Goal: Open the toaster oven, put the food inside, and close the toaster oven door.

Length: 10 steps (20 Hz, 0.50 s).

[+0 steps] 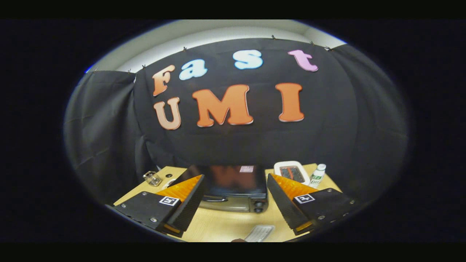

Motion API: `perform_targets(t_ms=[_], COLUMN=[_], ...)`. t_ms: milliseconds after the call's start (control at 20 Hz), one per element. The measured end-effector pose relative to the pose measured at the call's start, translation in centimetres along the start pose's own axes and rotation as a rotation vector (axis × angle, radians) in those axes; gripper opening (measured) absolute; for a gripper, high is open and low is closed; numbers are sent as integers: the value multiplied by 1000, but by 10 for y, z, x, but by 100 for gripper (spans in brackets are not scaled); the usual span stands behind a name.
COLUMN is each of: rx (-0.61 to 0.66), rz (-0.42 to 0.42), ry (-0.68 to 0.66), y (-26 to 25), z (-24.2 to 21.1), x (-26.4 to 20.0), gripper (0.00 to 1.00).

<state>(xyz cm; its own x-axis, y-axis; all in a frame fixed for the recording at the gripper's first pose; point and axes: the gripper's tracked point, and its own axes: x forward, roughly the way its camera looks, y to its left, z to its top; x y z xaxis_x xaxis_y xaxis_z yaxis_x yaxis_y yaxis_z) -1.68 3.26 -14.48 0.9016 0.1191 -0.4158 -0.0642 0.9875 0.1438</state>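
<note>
Surface [218, 223]: a pale wooden top ran from under the fingers back to the black cloth wall and carried everything else.
Toaster oven [233, 187]: a dark, glossy-topped box stood in the middle of the surface, just ahead of the fingers and between them; its door looked closed, with a handle bar across the front and a knob at the front's right end.
Gripper [235, 205]: it hung above the near part of the surface; its two black-and-orange fingers were spread wide apart, one on each side of the toaster oven, and held nothing.
Tray [291, 171]: a white dish with something dark and reddish in it lay behind the right finger, right of the toaster oven.
Bottle [318, 175]: a small white bottle stood upright just right of the tray.
Wire basket [153, 178]: a small empty-looking holder sat near the surface's back left corner.
Pale flat piece [259, 233]: it lay on the near surface between the fingers; I could not tell what it was.
</note>
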Motion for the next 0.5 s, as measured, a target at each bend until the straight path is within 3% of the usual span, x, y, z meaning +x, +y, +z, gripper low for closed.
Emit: perform_targets(t_ms=[200, 500], rx=[-75, -175], rz=[-73, -140], ry=[-140, -258], y=[-39, -76], z=[65, 123], x=[-35, -88], gripper=[99, 99])
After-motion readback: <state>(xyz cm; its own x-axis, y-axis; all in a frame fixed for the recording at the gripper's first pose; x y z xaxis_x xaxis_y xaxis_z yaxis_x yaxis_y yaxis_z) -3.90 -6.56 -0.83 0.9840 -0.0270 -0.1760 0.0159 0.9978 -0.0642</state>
